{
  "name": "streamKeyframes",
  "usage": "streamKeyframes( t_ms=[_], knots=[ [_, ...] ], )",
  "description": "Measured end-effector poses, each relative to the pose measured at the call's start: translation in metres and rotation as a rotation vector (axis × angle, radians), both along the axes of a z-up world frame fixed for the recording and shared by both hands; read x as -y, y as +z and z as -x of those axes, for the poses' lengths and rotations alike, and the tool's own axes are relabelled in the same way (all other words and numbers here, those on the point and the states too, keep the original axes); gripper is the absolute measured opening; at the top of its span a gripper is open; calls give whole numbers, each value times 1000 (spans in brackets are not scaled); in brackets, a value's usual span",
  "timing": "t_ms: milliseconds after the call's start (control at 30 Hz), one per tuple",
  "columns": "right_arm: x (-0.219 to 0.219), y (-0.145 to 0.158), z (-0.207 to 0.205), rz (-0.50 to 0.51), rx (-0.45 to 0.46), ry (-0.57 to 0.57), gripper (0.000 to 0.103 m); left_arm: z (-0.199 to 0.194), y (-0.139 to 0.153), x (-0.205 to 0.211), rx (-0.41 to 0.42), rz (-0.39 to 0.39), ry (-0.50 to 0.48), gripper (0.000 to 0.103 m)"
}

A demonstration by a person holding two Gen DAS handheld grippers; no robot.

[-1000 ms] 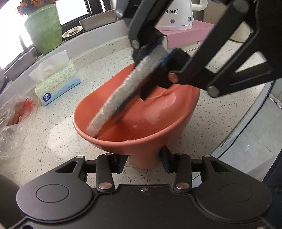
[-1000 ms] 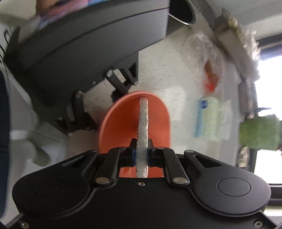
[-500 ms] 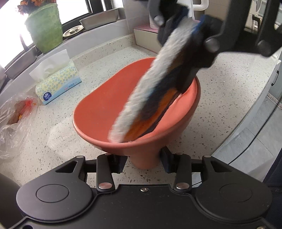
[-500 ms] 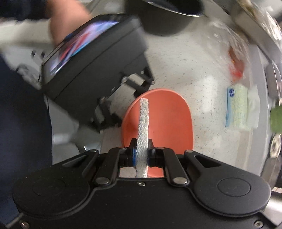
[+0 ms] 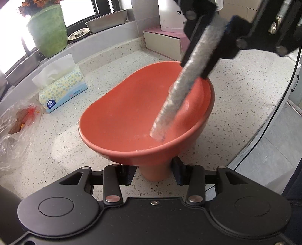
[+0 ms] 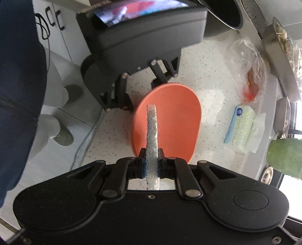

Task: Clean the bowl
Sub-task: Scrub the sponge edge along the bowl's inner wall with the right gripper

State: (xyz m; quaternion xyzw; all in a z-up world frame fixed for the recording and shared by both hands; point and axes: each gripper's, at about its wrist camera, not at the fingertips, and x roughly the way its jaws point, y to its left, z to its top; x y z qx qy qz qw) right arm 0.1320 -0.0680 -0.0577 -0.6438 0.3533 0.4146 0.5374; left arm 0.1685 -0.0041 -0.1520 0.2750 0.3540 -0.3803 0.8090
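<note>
An orange-red footed bowl (image 5: 120, 120) stands on the speckled counter. My left gripper (image 5: 154, 172) is shut on its foot, one finger on each side. From the upper right my right gripper (image 5: 217, 28) comes down, shut on a grey-white scouring pad (image 5: 181, 90) seen edge-on. The pad reaches into the bowl, and its tip rests low on the near right inner wall. In the right wrist view the pad (image 6: 152, 132) sticks out between the fingers of the right gripper (image 6: 152, 165) over the bowl (image 6: 175, 116). The left gripper (image 6: 142, 96) holds it from beyond.
A tissue box (image 5: 62, 88) and a plastic bag (image 5: 17, 128) with orange scraps lie left of the bowl. A green pot (image 5: 48, 30) and steel trays (image 5: 107, 22) line the sill. A white kettle (image 5: 169, 17) stands behind. The counter edge (image 5: 264, 132) runs close on the right.
The right gripper has swung the pad from the bowl's left side across to its right side and rolled it. The left gripper and the bowl have stayed put.
</note>
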Motion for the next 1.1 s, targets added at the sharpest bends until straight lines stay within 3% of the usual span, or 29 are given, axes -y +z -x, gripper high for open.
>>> streamKeyframes(
  t_ms=[367, 1100],
  knots=[
    [8, 3, -27, -67, 39, -129, 12, 2, 1, 0, 0, -2, 1, 41],
    [-7, 0, -45, -141, 70, -154, 12, 1, 0, 4, -3, 2, 14, 41]
  ],
)
